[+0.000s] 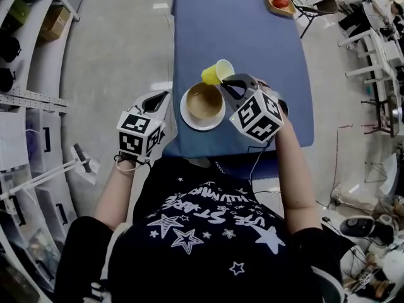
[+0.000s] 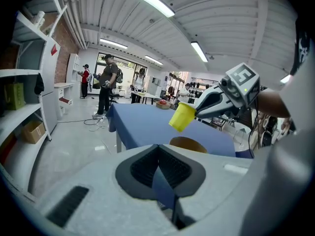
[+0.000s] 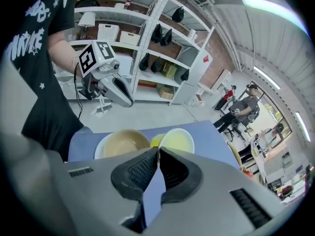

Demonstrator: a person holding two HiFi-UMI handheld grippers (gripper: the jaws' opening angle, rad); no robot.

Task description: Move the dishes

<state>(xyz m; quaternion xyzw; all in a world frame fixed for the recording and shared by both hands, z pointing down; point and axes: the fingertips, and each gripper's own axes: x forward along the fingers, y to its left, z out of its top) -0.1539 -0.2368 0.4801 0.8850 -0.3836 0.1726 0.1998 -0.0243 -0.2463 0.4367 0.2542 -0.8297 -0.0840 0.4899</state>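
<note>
A yellow plastic cup (image 1: pixel 218 72) is being held by its rim in the closed right tongs (image 1: pixel 226 82), tilted in the air above the blue-covered surface (image 1: pixel 240 36) – just beyond a tan bowl (image 1: pixel 204 101) sitting on a white round plate (image 1: pixel 189 120). The left tongs (image 1: pixel 166 94) are being held shut and empty, off the surface's left edge.

1 cup (image 1: pixel 218 72), 1 bowl (image 1: pixel 204 101), 1 plate (image 1: pixel 187 116)

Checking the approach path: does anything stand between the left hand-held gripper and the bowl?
Nothing visible does. The left hand-held gripper sits off the table beside the plate carrying the bowl; the yellow cup is held up beyond it by the right hand-held gripper.
</note>
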